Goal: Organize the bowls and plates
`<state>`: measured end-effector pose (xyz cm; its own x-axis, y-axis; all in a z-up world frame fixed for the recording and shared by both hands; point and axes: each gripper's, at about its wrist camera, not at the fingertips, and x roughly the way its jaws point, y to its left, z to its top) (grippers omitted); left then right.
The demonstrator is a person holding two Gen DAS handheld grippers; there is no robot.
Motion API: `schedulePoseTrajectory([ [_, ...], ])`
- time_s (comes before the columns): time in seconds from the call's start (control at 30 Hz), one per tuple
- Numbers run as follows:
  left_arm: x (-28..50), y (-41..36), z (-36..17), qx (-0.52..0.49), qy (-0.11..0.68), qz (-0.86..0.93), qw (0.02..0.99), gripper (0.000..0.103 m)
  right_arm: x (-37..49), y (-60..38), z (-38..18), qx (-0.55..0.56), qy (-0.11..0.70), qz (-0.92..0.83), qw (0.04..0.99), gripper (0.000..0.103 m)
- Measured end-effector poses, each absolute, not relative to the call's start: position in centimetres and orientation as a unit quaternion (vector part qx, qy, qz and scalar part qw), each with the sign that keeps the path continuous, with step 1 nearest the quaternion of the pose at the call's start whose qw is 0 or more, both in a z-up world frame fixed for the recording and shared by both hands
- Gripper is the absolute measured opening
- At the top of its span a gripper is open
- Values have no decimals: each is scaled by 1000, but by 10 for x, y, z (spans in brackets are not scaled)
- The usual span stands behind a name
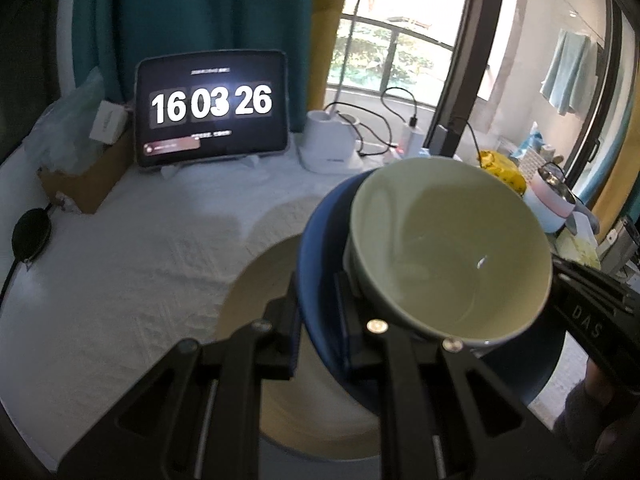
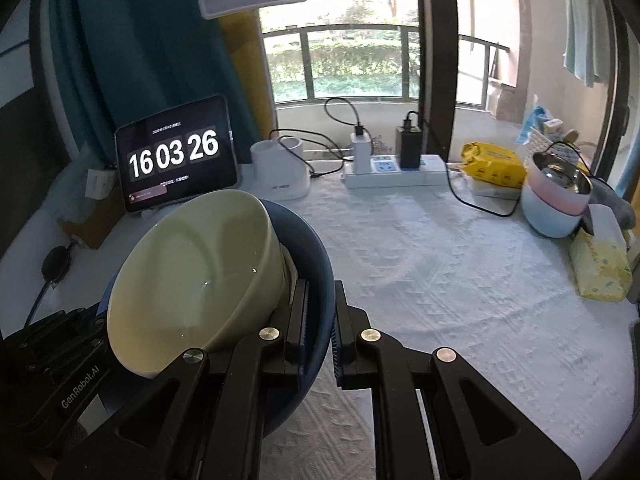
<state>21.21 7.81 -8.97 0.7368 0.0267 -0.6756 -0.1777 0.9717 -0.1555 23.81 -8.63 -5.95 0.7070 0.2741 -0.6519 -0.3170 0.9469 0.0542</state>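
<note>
A pale green bowl sits tilted inside a dark blue bowl. Both are held above a cream plate on the white tablecloth. My left gripper is shut on the blue bowl's left rim. My right gripper is shut on the blue bowl's right rim, with the green bowl to its left. The right gripper's body shows in the left wrist view, and the left gripper's body in the right wrist view.
A tablet clock and a white lamp base stand at the back. A power strip, a yellow packet, stacked pastel bowls with a steel one and a tissue pack sit at the right. A cardboard box is at the left.
</note>
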Motion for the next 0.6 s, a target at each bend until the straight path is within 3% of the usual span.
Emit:
schedulePoseTrajectory([
  [0.6, 215, 105, -105, -117, 372, 86, 917, 14, 255, -53, -79, -37, 370, 188, 909, 11],
])
